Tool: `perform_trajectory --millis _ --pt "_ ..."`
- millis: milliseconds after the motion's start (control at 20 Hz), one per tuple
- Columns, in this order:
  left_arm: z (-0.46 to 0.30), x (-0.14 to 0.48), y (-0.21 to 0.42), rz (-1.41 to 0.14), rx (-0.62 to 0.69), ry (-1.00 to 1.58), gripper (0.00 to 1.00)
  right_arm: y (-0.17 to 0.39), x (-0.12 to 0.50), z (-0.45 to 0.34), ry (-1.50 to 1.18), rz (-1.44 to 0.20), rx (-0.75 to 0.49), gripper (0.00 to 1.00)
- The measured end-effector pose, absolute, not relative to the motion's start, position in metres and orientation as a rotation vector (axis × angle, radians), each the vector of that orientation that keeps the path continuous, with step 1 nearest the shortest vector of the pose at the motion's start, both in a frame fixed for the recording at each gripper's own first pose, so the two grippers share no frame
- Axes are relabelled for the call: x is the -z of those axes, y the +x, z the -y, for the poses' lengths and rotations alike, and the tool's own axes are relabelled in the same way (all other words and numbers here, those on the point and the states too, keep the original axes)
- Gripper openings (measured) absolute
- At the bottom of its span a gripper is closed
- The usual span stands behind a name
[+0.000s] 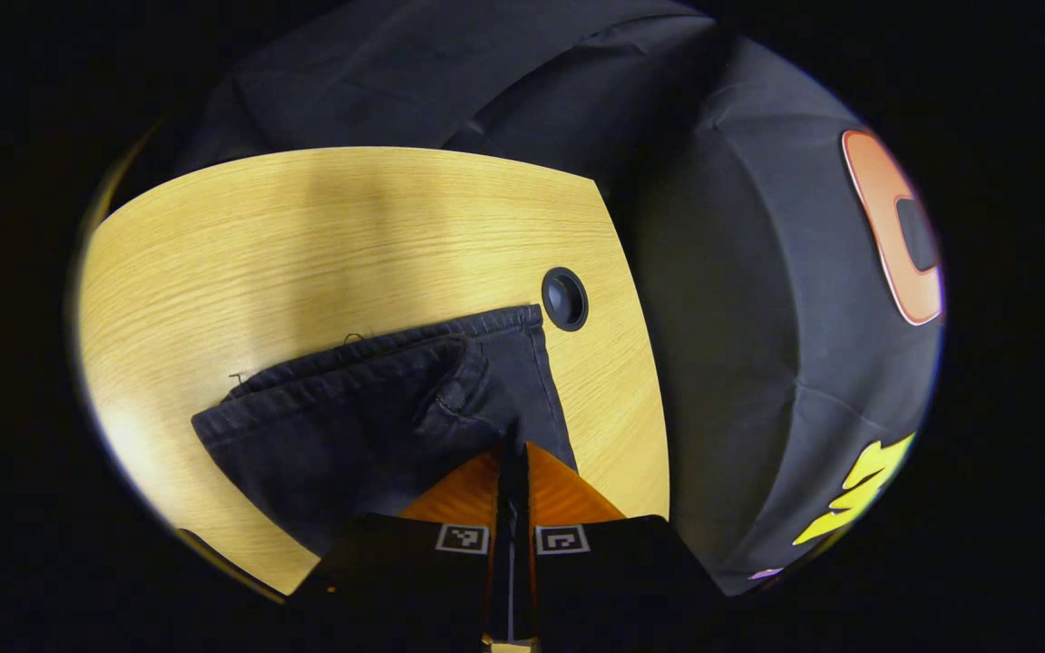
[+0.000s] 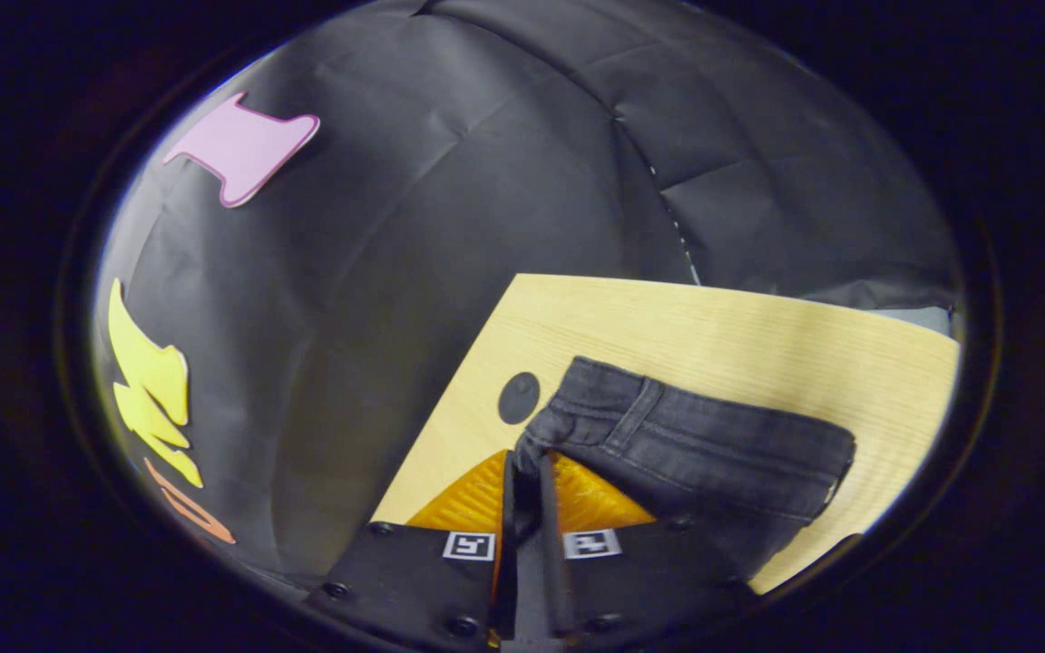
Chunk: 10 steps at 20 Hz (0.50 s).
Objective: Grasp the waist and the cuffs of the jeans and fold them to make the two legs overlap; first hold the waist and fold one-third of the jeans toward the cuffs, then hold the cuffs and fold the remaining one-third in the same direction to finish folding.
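Dark grey jeans (image 1: pixel 368 417) lie on the light wooden table (image 1: pixel 305 236). In the left gripper view my left gripper (image 1: pixel 512 446) is shut on a fold of the jeans' cloth, close to the hemmed cuff edge that runs toward the table's round hole. In the right gripper view the jeans (image 2: pixel 713 453) show their waistband with a belt loop. My right gripper (image 2: pixel 527 464) is shut on the waistband's corner, which bunches between the fingers. The cloth past each pair of fingers is hidden by the gripper bodies.
A round dark cable hole (image 1: pixel 564 298) sits in the table just beyond the jeans, seen again as a cable hole (image 2: pixel 519 397) beside the waistband. The table's edge (image 1: pixel 645 363) runs close to the right of my left gripper. Black cloth wall surrounds the table.
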State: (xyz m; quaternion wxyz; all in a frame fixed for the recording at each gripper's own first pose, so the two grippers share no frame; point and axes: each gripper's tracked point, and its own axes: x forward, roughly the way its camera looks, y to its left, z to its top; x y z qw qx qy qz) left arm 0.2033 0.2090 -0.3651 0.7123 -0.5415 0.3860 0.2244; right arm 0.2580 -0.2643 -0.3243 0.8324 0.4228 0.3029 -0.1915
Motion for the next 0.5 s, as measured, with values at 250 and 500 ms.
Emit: perform_trajectory --millis 250,500 --pt "-0.21 0.328 0.216 -0.742 -0.395 -1.046 0.98 0.257 0.304 0.253 0.747 -0.66 0.357 0.98" --pt "-0.21 0.251 0.213 -0.568 -0.297 -0.915 0.99 0.245 0.24 0.246 0.687 -0.583 0.266 0.98"
